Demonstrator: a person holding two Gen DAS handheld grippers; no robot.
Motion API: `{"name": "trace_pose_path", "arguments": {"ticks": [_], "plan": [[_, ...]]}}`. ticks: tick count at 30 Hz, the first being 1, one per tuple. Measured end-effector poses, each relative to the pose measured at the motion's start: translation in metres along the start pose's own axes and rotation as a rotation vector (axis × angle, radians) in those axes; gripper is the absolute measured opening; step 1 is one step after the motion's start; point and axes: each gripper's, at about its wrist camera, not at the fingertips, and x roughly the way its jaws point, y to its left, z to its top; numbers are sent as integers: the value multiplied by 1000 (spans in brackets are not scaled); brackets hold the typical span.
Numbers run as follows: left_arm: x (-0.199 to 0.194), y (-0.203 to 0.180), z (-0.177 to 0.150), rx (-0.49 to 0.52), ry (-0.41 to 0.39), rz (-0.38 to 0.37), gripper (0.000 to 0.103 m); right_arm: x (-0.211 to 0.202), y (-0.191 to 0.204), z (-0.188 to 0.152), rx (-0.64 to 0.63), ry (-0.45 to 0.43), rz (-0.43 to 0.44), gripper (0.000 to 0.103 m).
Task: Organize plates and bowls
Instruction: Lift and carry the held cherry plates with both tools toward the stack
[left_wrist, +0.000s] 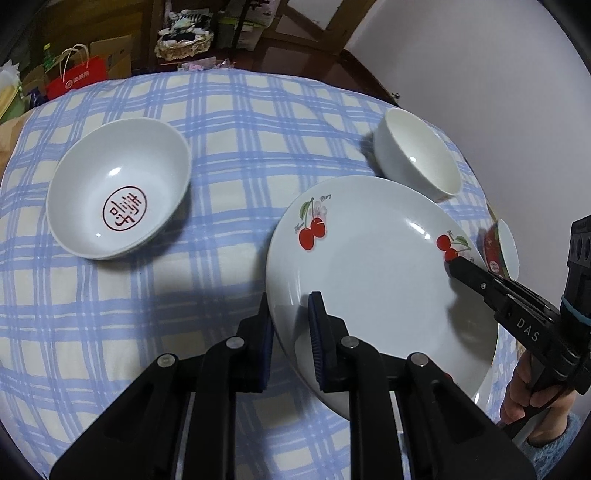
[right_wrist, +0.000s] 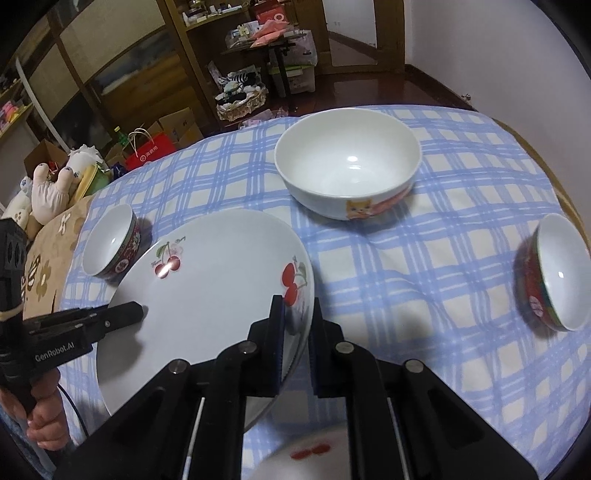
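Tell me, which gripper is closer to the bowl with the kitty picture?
Right. The right gripper clamps the cherry plate's rim nearest the kitty bowl; the left gripper grips the plate's opposite rim.

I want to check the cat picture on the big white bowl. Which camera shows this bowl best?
The right wrist view: the bowl with the cat picture sits whole and central there, its decorated side facing the camera. In the left wrist view, the same bowl shows only its plain white interior and wall.

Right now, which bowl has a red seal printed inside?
The wide white bowl left of the plate. The other bowls' insides are plain white.
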Motion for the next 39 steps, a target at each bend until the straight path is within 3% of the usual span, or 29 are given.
{"name": "trace_pose_path", "arguments": {"ticks": [9, 17, 24, 39], "plan": [[-17, -28, -12, 62, -17, -37, 17, -39, -15, -18, 55, -38, -33, 12], [-40, -58, -24, 116, -47, -104, 17, -98, -21, -38, 50, -85, -103, 13], [-42, -88, -40, 176, -12, -151, 18, -131, -38, -59, 57, -66, -144, 13], [-9, -134, -82, 279, 99, -104, 18, -125, -99, -113, 177, 49, -94, 12]]}}
